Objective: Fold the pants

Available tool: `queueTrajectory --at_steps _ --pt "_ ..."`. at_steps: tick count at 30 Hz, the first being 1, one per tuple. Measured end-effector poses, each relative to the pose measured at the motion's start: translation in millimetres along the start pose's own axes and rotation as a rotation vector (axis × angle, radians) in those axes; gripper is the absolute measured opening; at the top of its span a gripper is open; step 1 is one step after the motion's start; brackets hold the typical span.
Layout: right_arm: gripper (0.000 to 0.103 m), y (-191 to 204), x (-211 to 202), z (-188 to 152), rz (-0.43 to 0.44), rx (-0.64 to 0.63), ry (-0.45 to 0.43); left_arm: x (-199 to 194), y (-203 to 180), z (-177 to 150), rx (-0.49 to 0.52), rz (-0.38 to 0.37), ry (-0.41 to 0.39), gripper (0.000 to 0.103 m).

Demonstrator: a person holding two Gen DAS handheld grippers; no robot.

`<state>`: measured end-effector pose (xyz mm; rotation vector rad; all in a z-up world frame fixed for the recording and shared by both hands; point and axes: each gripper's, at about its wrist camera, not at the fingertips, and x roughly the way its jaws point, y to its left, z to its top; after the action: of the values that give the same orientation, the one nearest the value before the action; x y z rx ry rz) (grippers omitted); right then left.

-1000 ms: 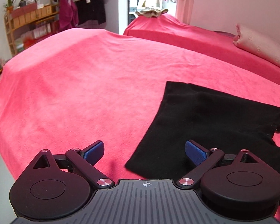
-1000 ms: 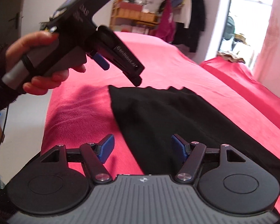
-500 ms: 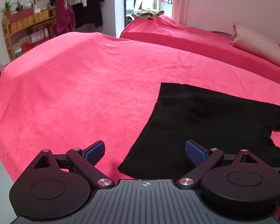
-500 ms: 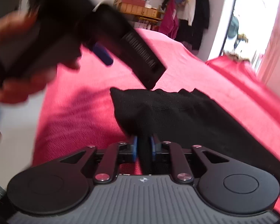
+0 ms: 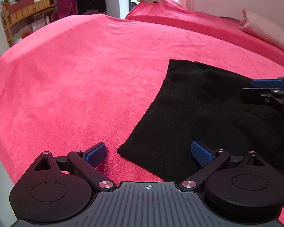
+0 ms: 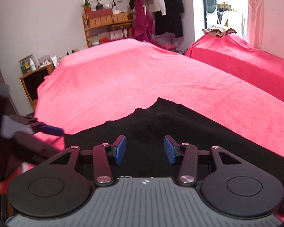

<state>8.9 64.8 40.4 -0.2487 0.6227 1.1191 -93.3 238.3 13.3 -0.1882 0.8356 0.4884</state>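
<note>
Pants [image 5: 195,113], one black pair, lie on the red bedcover [image 5: 85,71]; both claws, left claw [image 5: 147,153] and right claw [image 6: 144,149], gape empty.

left gripper [image 5: 148,152] is low and level, its jaws spread wide apart. right gripper [image 6: 145,149] is level too, jaws parted with a clear gap between the blue pads [image 6: 120,148].

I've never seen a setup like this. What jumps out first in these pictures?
The vivid pink bedspread fills nearly everything. On it lie black pants, spread at the near right. In the foreground the left hand-held gripper hangs open over the pants' corner, its blue fingertips wide apart. The right hand-held gripper is open above the dark cloth too.
</note>
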Motion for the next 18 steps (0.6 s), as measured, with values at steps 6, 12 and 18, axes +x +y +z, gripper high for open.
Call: queueTrajectory --at_steps 6,12,18 --pt "0.051 -8 76 5 0.005 0.156 0.106 1 -2 1 0.013 0.014 0.0 0.103" --pt "0.055 -10 61 6 0.012 0.192 0.101 -1 -6 1 0.029 0.034 -0.002 0.103" --pt "0.064 -24 12 -3 0.006 0.255 0.044 -4 -14 2 0.06 0.077 -0.005 0.103"
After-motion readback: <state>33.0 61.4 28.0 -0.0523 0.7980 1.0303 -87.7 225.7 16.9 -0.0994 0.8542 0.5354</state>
